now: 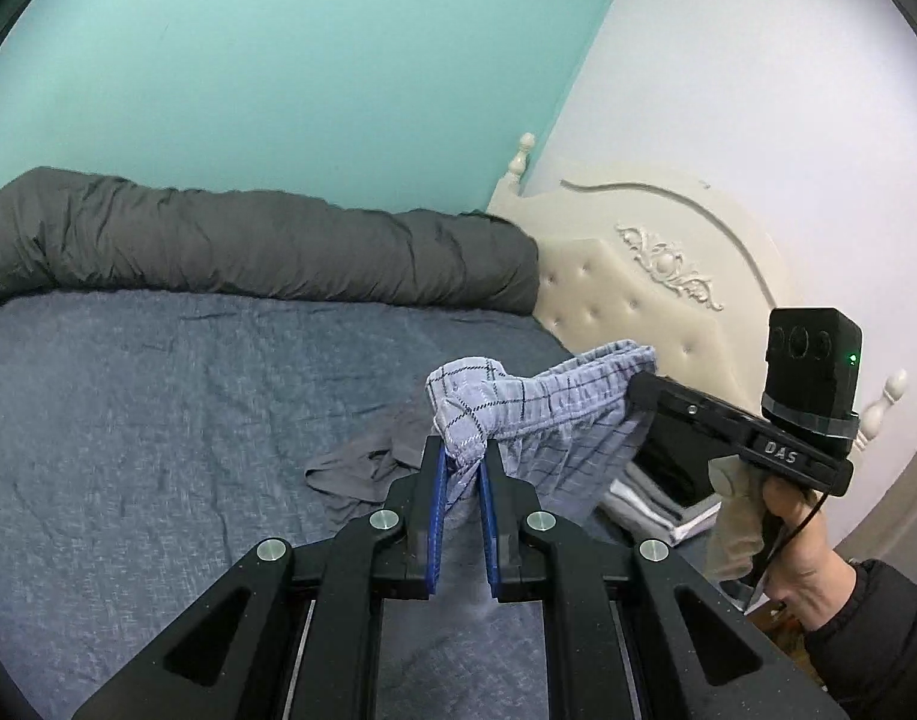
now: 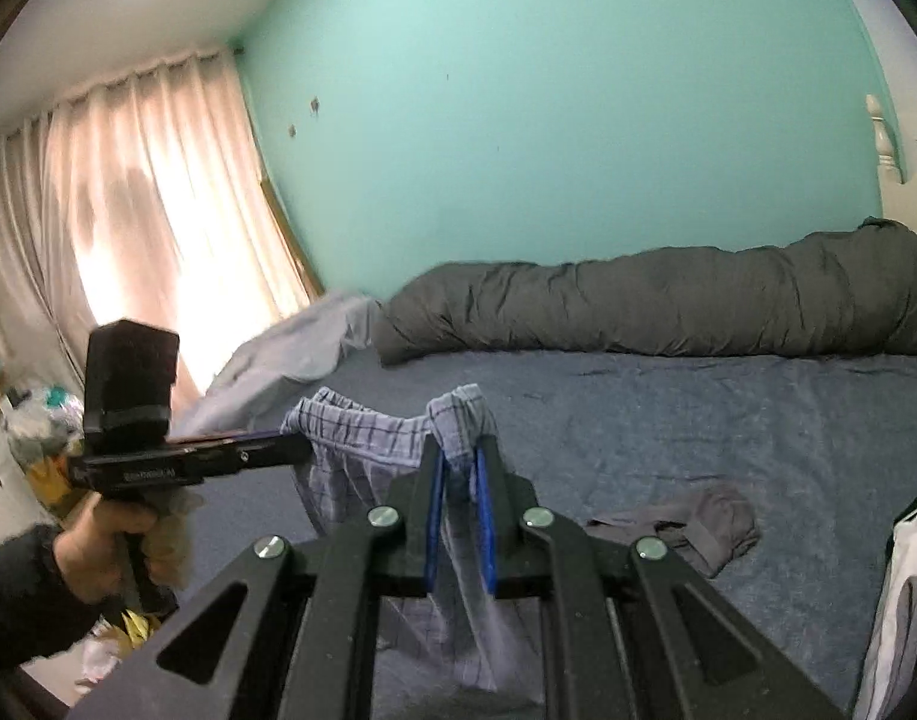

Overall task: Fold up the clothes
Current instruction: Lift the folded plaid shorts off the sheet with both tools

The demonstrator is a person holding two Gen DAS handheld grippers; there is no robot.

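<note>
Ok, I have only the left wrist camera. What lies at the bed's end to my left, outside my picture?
Observer: A light blue sheet is bunched at the bed's far corner, beside the rolled grey duvet.
Operator: And behind that corner?
Observer: A pale curtain hangs there, with bright light coming through it.
Operator: From the side, is my left gripper closed on the cloth?
Observer: Yes. The left gripper pinches the edge of the checked shorts, which hang from it above the bed.
</note>
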